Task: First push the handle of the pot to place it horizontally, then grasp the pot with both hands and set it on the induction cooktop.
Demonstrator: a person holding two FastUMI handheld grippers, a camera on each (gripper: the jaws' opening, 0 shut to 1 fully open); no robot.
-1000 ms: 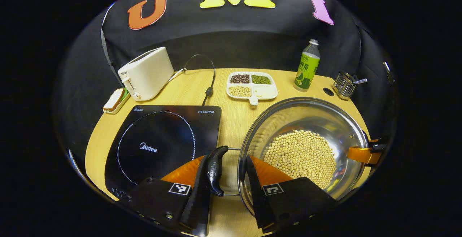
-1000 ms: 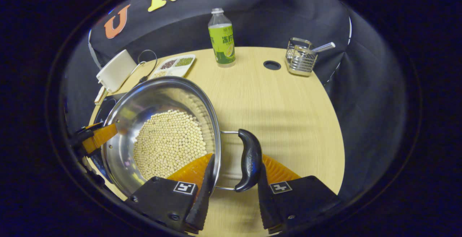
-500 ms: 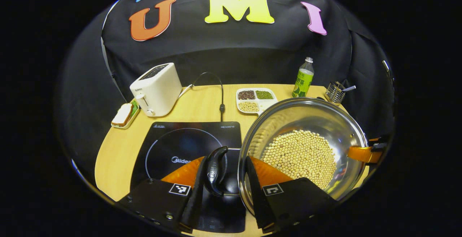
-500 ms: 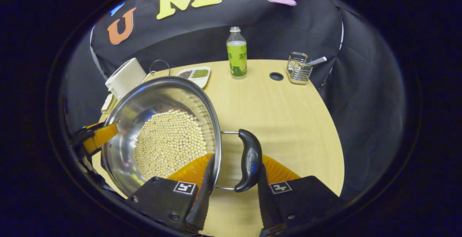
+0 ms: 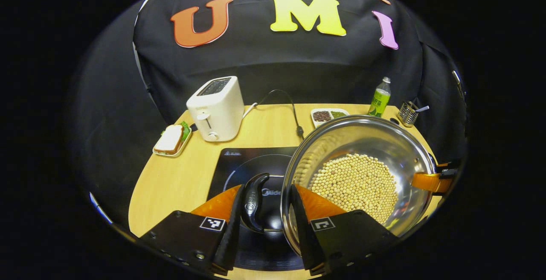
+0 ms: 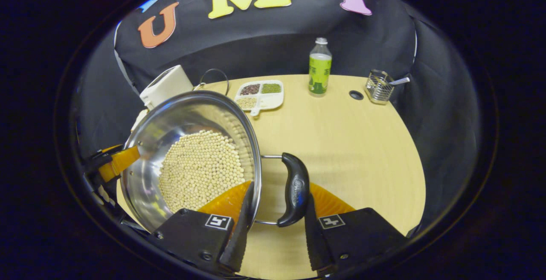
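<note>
1. Left gripper view: the left gripper (image 5: 264, 224) sits bottom centre, and it's pinching one side of the pot (image 5: 375, 143). One finger is pressed against the outside of the pot's left handle (image 5: 254, 201), the other is inside the rim up against the wall.
2. The pot takes up the right half of that view, shiny steel, with a pile of pale soybeans (image 5: 356, 184) in the bottom. Under its left edge and the handle you can see the black induction cooktop (image 5: 243, 164), so the pot is partly over it. Can't tell if it's touching the glass or held above it.
3. At the far right edge of the same view the other gripper's fingertip hooks over the pot rim.
4. Right gripper view: the right gripper (image 6: 275, 224) at bottom centre is clamped the same way, one finger inside the rim by the beans, the other pushed against the outer side of the right handle (image 6: 294, 190). The pot (image 6: 170, 118) fills the lower left here.
5. Background stuff on the wooden table (image 6: 349, 143): a white toaster (image 5: 215, 107) upper left with a sandwich on a small tray (image 5: 170, 140) just beside it, a divided dish of beans (image 6: 260, 94), a green bottle (image 6: 319, 67), and a wire utensil holder (image 6: 379, 87) at the upper right.
</note>
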